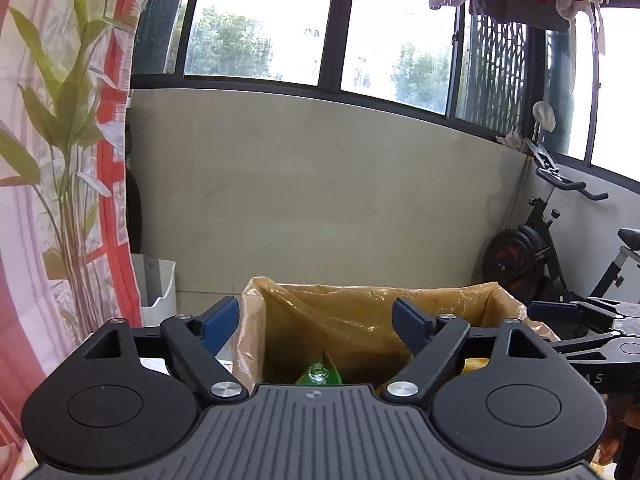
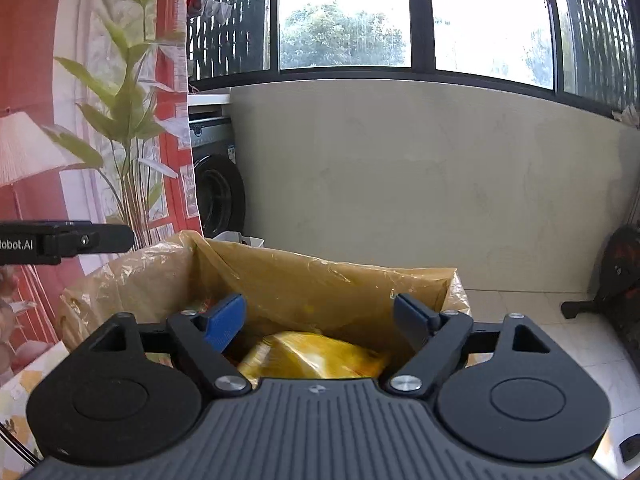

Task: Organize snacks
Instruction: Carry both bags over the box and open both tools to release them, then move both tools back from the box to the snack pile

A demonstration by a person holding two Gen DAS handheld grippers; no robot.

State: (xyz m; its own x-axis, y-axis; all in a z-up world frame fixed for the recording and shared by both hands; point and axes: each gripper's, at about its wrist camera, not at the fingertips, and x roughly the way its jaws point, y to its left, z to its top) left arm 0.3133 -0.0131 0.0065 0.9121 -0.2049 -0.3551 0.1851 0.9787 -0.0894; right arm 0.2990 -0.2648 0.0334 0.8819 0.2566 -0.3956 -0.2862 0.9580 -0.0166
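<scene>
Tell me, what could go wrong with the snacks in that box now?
Both tools hang open over the cardboard box lined with a thin amber plastic bag. The left tool or the right tool could snag that loose liner and tug it. The shiny yellow snack bag might get squashed if more lands on it. The green snack packet stands on edge and may slip under others.

Green snack packet [image 1: 319,372] lying, seemingly tilted, inside bag-lined box [image 1: 372,300]; yellow snack packet [image 2: 316,354] resting at its 3 o'clock.
</scene>
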